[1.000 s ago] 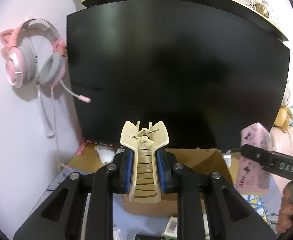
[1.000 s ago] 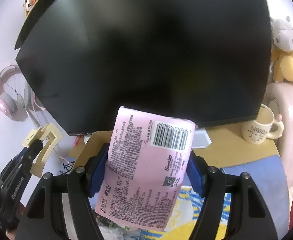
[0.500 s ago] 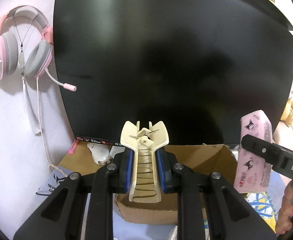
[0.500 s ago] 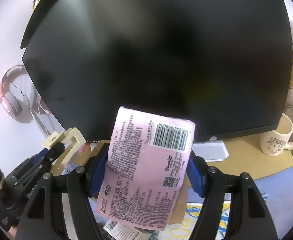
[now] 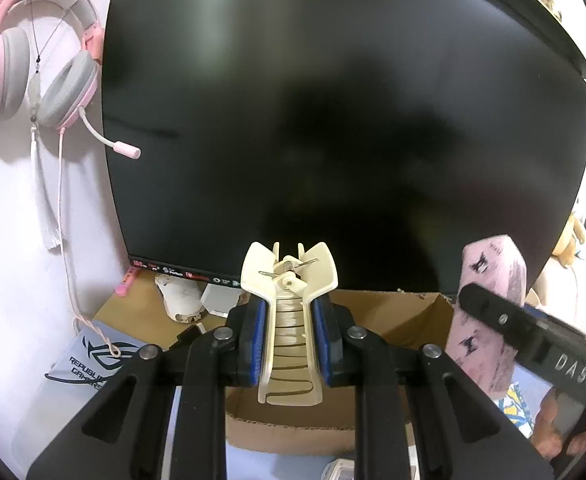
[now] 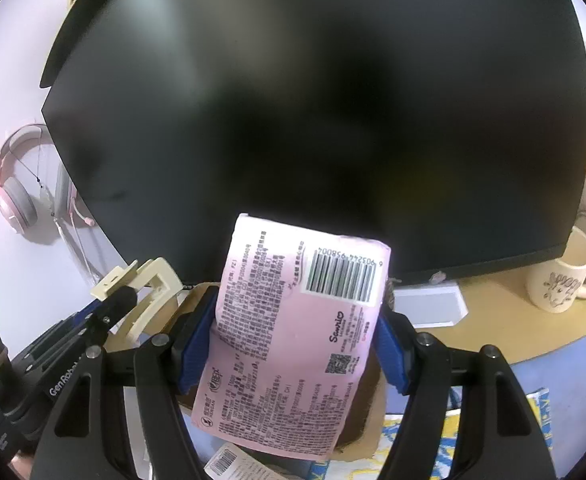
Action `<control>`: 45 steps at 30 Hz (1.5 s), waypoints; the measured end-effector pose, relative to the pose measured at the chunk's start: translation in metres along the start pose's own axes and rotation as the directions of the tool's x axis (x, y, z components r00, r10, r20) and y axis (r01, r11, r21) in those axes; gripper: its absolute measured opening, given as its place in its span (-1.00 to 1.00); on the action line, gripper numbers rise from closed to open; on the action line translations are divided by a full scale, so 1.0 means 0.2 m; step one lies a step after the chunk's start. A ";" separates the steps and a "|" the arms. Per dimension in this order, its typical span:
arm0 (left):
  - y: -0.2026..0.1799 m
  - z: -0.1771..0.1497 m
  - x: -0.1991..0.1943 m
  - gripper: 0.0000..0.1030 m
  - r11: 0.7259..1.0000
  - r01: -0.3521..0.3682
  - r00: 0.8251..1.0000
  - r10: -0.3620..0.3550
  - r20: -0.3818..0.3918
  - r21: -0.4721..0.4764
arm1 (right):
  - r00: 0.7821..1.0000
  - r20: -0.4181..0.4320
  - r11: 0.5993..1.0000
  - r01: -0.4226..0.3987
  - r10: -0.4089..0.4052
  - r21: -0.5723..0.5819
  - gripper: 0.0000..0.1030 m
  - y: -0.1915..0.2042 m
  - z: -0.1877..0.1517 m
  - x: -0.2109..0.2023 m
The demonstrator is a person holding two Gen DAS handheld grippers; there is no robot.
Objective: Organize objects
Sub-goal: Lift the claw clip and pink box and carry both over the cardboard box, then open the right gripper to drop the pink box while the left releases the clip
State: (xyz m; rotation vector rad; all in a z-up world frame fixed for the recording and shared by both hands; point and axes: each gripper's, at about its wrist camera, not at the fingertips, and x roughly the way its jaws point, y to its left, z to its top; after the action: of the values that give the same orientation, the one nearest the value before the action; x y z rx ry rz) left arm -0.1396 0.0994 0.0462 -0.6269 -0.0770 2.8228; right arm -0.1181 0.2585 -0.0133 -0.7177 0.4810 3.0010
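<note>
- Because both things go into the cardboard box (image 5: pixel 405 312) (my guess), the left hand-held gripper (image 5: pixel 289 344) is clamped on the hair claw (image 5: pixel 289 320).
- The right hand-held gripper (image 6: pixel 293 344) grips the pink tissue pack (image 6: pixel 293 336) above it.

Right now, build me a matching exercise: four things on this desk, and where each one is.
Things:
1. hair claw clip
2. pink tissue pack
3. pink headset
4. cream mug

Places:
A. hanging on the wall left of the monitor
B. held by the right gripper
C. standing on the desk, under the monitor's right corner
D. held by the left gripper, above the cardboard box

Pairs: 1-D, 2-B, 3-A, 4-C
</note>
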 end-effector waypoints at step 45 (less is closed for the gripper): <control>0.02 -0.14 0.35 -0.61 0.996 -0.086 0.963 0.075 -0.260 -0.029 | 0.970 -0.167 0.982 0.163 -0.176 -0.092 0.46 0.24 -0.14 0.39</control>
State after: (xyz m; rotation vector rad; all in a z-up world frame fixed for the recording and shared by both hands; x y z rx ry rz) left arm -0.1896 0.1124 -0.0079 -1.0242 -0.0610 2.7931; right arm -0.1806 0.2008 -0.0581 -0.9796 0.2910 2.8240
